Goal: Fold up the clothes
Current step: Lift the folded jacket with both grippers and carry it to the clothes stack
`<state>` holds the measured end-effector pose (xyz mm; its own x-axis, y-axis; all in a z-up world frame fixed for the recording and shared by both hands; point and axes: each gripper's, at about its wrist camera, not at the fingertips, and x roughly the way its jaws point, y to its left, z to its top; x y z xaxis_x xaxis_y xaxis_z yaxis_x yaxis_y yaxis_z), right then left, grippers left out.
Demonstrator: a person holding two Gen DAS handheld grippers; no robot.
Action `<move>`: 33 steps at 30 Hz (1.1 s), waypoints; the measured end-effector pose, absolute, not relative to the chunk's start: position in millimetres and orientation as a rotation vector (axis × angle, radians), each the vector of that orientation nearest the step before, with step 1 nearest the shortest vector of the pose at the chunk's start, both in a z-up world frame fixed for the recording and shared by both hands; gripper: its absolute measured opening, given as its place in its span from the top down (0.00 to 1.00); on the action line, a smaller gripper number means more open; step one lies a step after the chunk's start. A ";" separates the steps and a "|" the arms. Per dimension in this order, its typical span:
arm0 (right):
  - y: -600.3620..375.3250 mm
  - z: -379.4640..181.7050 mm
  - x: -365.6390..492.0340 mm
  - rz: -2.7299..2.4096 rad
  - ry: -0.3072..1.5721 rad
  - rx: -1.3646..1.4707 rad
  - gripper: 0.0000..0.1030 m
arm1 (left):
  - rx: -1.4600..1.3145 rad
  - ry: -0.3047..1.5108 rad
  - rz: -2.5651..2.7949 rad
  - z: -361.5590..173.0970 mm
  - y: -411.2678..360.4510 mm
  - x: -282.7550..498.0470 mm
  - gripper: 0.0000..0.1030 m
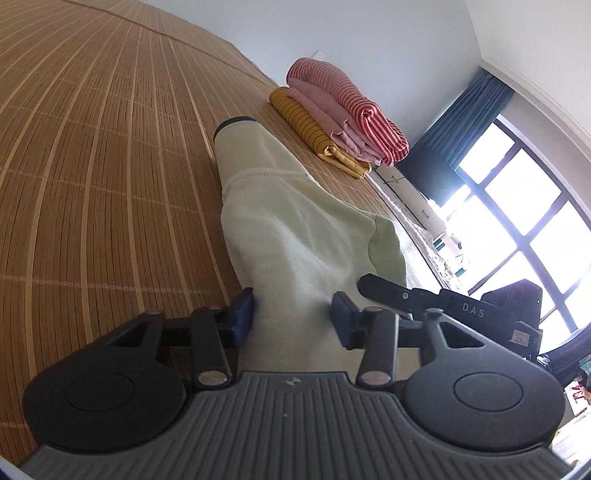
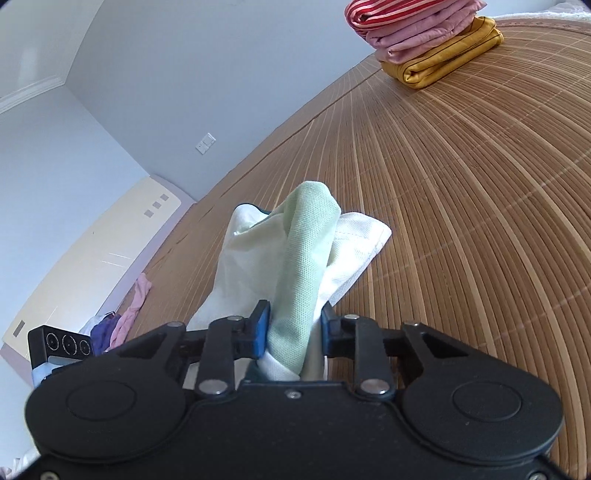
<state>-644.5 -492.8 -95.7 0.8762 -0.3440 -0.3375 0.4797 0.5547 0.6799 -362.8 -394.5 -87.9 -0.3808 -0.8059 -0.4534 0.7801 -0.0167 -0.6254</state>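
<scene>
Both tools pinch a pale yellow-green knit garment (image 1: 295,236) above a woven bamboo mat (image 1: 92,166): the left hand-held gripper (image 1: 293,317) and right hand-held gripper (image 2: 293,332) (blue pads) clamp bunched fabric. Likely mid-fold; next, lay it flat near the folded stack of striped clothes (image 1: 340,110).

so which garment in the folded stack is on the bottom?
The mustard yellow one with thin dark stripes. It lies directly on the bamboo mat, under the plain pink one and the red-striped one on top.
</scene>
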 end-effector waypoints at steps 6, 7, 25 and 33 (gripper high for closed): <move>-478.5 -63.4 -660.2 -0.466 0.042 0.773 0.80 | -0.029 1.000 -1.723 -58.2 -397.2 -379.7 0.75; -477.4 -53.6 -664.8 -0.462 0.020 0.763 0.80 | -0.024 0.985 -1.735 -47.3 -400.4 -385.4 0.75; -630.6 158.8 -731.2 -0.621 -0.207 0.379 0.80 | -0.087 0.566 -1.891 162.4 -614.6 -473.3 0.75; -781.0 145.2 -715.3 -0.679 -0.229 0.407 0.80 | -0.053 0.471 -1.793 162.3 -768.2 -486.3 0.75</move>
